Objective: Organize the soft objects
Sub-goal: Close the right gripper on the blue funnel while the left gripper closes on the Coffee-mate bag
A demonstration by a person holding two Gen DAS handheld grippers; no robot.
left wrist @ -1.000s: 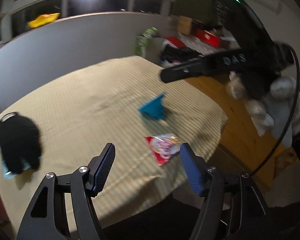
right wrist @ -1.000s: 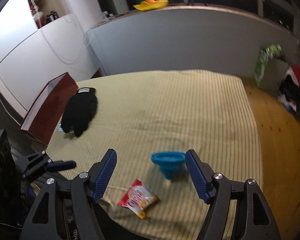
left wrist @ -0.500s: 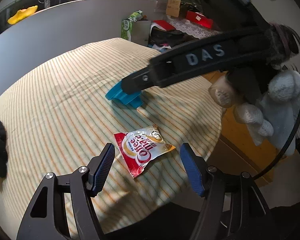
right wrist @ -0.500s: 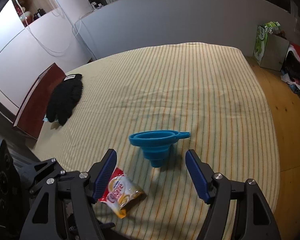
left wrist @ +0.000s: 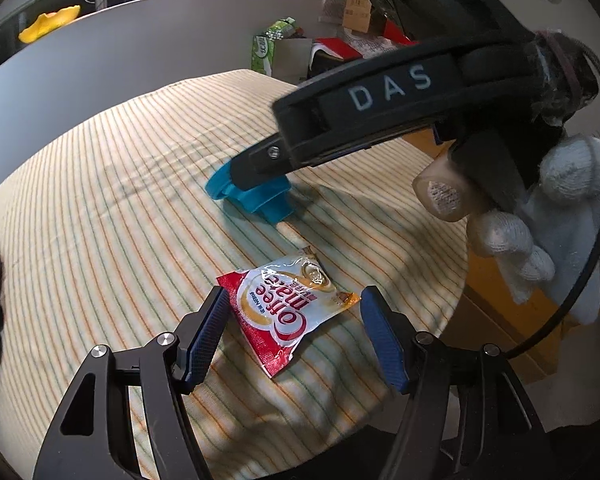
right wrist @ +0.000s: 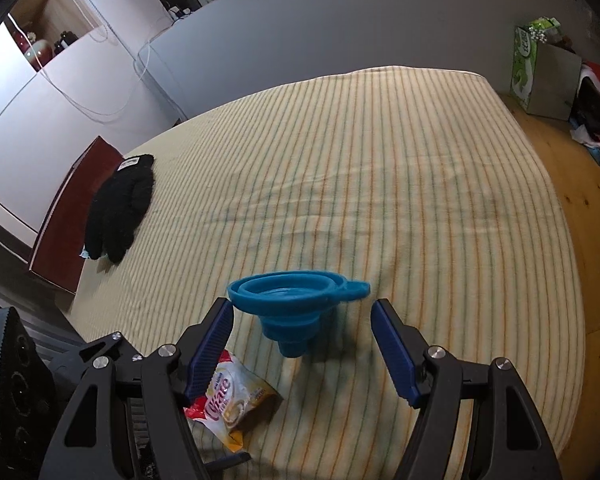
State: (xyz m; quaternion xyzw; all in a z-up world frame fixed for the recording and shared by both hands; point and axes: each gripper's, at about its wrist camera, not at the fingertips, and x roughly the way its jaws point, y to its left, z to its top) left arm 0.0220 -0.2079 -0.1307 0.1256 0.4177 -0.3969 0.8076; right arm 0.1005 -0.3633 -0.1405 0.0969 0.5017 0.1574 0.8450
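A red and white Coffee-mate sachet (left wrist: 288, 312) lies near the front edge of the striped bedcover (left wrist: 112, 200). My left gripper (left wrist: 294, 328) is open, its blue pads on either side of the sachet, just above it. A blue collapsible funnel (right wrist: 300, 304) stands on its spout. My right gripper (right wrist: 302, 344) is open around the funnel, not touching it. In the left wrist view the right gripper's black body hides part of the funnel (left wrist: 256, 196). The sachet (right wrist: 232, 404) shows below the right gripper's left finger. A black glove (right wrist: 120, 204) lies at the bed's far left edge.
A dark red box (right wrist: 64, 216) stands beside the bed by the glove. A green carton (right wrist: 528, 64) and piled clothes sit on the wooden floor (right wrist: 580, 200) to the right. A grey partition wall (right wrist: 340, 20) runs behind the bed.
Both grippers have moved forward and down. The left one has closed in on the sachet, the right one on the funnel. Both stay open.
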